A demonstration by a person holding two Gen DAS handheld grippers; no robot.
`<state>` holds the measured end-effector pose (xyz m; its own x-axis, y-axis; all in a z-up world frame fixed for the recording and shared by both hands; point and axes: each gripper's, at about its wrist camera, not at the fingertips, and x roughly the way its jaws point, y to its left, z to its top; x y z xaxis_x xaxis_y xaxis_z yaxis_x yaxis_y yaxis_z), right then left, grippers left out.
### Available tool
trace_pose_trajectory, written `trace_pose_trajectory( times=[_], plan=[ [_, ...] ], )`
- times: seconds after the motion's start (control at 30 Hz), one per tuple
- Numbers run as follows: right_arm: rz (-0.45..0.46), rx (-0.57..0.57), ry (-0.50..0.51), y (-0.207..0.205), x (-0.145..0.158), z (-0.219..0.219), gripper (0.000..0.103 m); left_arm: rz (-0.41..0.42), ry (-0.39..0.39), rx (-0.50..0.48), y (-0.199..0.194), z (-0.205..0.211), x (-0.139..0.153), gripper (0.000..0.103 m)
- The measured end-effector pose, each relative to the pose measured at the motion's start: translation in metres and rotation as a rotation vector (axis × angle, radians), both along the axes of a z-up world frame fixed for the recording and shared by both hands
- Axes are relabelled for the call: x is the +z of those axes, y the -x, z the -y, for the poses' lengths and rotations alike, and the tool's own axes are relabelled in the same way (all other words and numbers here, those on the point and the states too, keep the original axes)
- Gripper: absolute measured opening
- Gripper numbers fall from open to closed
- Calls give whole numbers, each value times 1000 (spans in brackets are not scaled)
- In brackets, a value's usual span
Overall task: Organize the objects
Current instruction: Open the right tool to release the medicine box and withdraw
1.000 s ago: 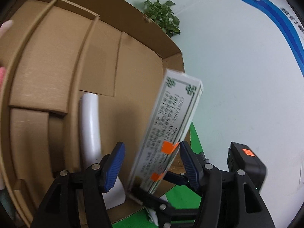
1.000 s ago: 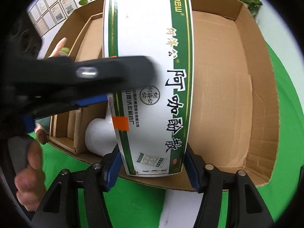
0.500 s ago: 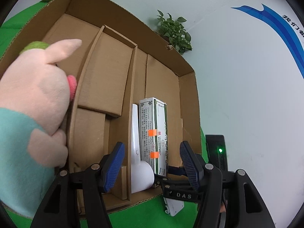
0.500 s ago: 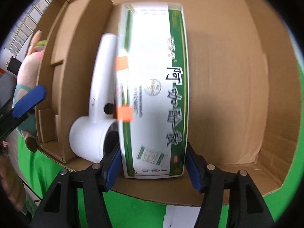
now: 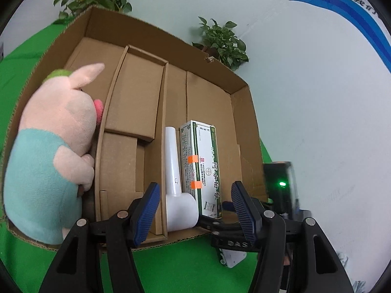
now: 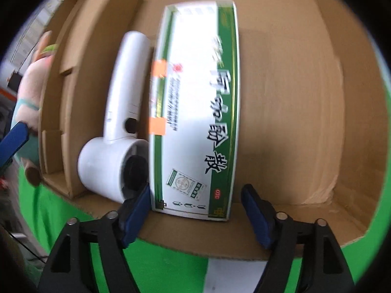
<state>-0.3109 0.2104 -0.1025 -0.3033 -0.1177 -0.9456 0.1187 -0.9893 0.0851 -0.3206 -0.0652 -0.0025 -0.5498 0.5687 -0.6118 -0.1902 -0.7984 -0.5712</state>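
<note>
Green-and-white medicine box, white hairdryer

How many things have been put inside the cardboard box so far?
3. A plush pig at the left end, a white hair dryer in the middle, and a green-and-white medicine box right beside it. Smaller things behind the cardboard dividers could be hidden.

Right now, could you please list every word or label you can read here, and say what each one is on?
"阿咖酚散": top face of the medicine box.
"OTC": red oval on the same box.
"DAS": body of the right tool, whose jaws have just been opening around the box.
"我们": blue wall lettering, cut off.
The box's small print is too blurred to read.
</note>
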Motion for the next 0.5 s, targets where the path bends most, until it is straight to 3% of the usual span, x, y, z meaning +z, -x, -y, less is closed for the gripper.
trace_pose_trajectory(
  times=[0.07,0.17,0.27,0.33,0.37,0.43,0.5],
  plan=[
    [-88,16,-22,-16,18,0,86,-37,36,21,-11,-2,8,64],
    [-236,19,-32,-46,45,-2,102,-115,95,60,-27,-10,21,75],
    [-355,-2,-48,-77,59,-6,102,-193,174,83,-41,-26,34,83],
    [-393,-30,-23,-48,85,6,102,-239,215,89,-49,-39,41,89],
    [-404,-42,8,-51,78,14,102,-256,232,93,-54,-44,44,90],
    [-400,-63,89,6,61,23,102,-273,258,101,-63,-48,50,91],
    [-376,-69,186,28,52,17,102,-275,274,104,-66,-52,52,91]
  ],
)
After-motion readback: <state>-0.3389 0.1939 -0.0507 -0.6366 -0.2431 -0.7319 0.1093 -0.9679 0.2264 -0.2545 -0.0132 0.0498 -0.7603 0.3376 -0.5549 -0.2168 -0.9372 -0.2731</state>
